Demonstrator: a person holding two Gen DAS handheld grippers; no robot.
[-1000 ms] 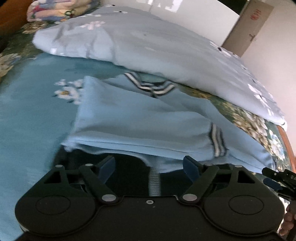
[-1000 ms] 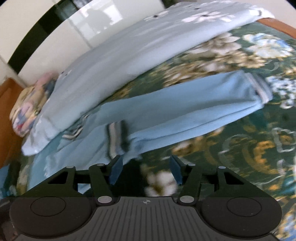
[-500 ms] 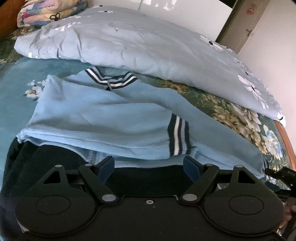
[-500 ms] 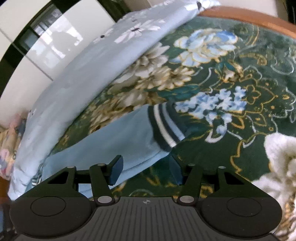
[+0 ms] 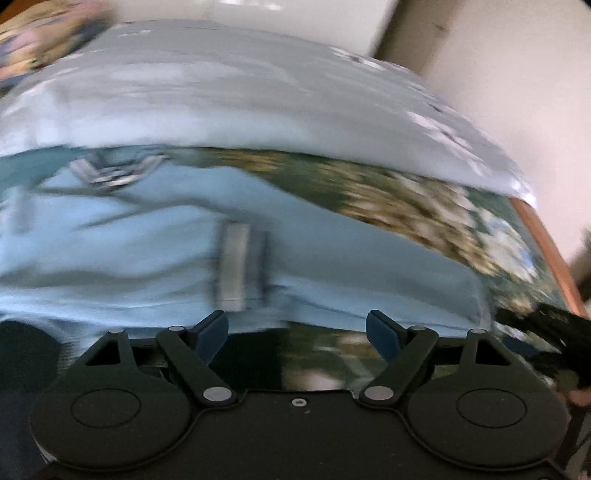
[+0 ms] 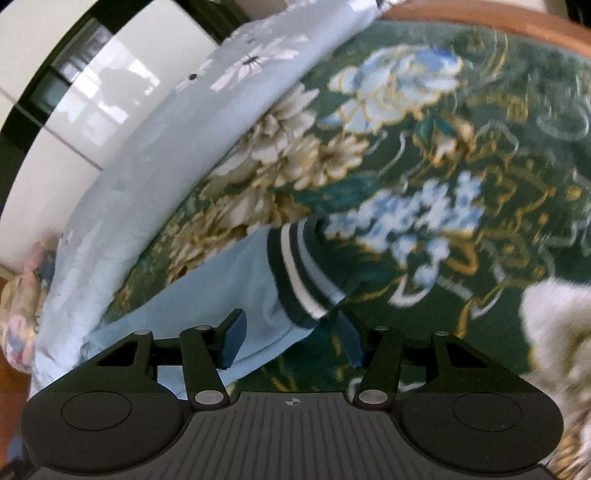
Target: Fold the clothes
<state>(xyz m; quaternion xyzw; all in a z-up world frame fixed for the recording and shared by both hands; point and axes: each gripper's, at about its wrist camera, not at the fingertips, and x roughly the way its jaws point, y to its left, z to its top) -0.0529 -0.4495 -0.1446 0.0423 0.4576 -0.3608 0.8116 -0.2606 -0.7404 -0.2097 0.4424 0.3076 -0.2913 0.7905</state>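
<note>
- The light blue sweater (image 5: 155, 251) lies on the floral bedspread (image 6: 424, 155), beside the pale quilt (image 5: 258, 103).
- Left gripper (image 5: 297, 334) is spread, holding nothing.
- Right gripper (image 6: 291, 341) is spread around the striped cuff (image 6: 299, 273).

- Sweater (image 6: 236, 280): light blue; cuff (image 6: 299, 269) banded dark green, white and pale blue.
- Bedspread (image 6: 461, 155): dark green, with gold scrollwork and white, cream and blue flowers.
- Quilt (image 5: 240, 99): pale blue-grey, with white daisies.
- Bed frame (image 6: 498, 22): orange-brown.
- Gripper fingertip pads (image 5: 210, 332): dark blue on black bodies.
</note>
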